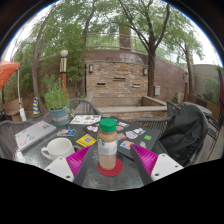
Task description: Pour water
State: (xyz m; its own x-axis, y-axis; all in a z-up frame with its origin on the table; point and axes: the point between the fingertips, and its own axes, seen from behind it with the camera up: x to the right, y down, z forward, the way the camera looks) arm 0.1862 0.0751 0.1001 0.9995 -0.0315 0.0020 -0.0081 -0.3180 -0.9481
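Observation:
A bottle with a green cap, a white label and a tan drink stands upright on a red coaster on a glass patio table. It stands between my two pink-padded fingers, with a gap at each side. My gripper is open around the bottle's lower part. A white mug stands to the left of the bottle, just beyond the left finger.
Cards and papers lie scattered on the table beyond the bottle. A laptop lies at the left. A black bag or jacket sits on a chair at the right. A stone wall and trees stand behind.

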